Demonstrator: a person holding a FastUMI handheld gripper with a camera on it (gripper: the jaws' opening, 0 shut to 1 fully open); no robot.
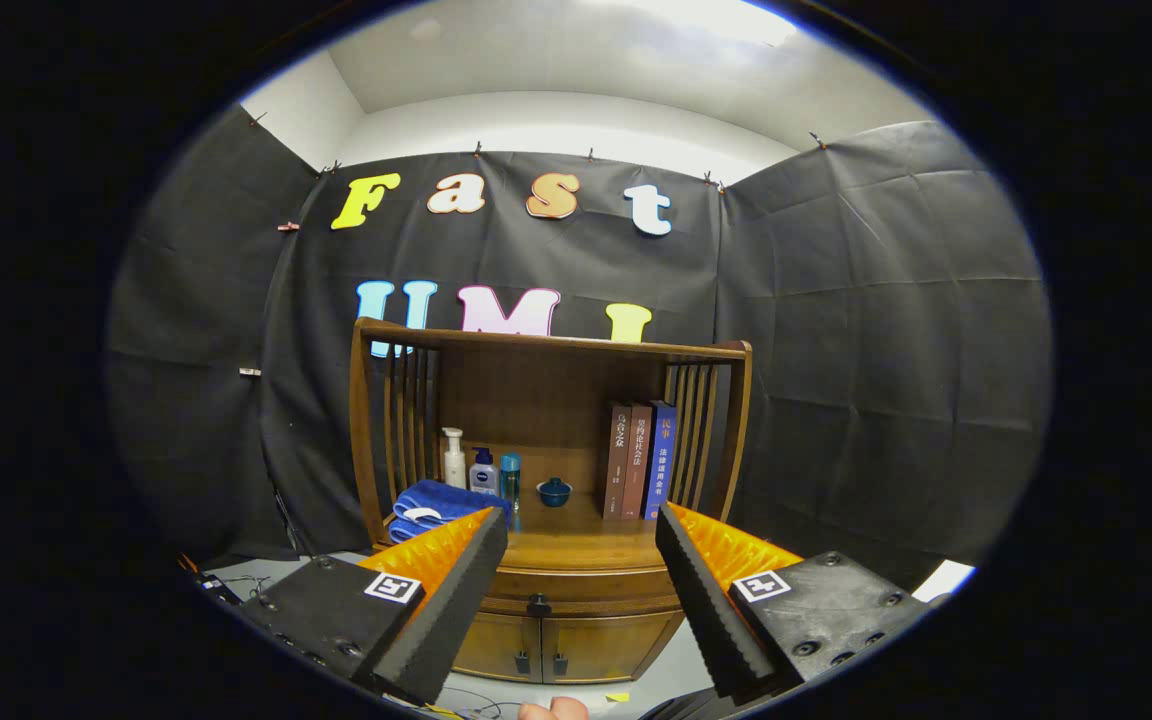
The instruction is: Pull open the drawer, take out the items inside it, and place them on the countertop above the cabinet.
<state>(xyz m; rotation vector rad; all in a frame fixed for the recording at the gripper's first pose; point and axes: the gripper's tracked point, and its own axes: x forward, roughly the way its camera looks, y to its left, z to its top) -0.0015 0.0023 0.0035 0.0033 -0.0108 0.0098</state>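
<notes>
Tongs (581, 545) hanging wide apart, gripping nothing, before the closed drawer.

Between the fingers the drawer (576, 588) is sitting shut, its dark knob (538, 605) centred above two cabinet doors (561, 648); beyond, on the table (576, 545), a blue towel (436, 508), bottles (481, 470), a small bowl (554, 491) and books (639, 460) are resting.

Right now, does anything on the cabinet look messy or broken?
Nothing stands out. The bottles, small blue pot and books stand upright, the blue towel lies folded, and the drawer is shut. The claw is open, short of the cabinet.
</notes>
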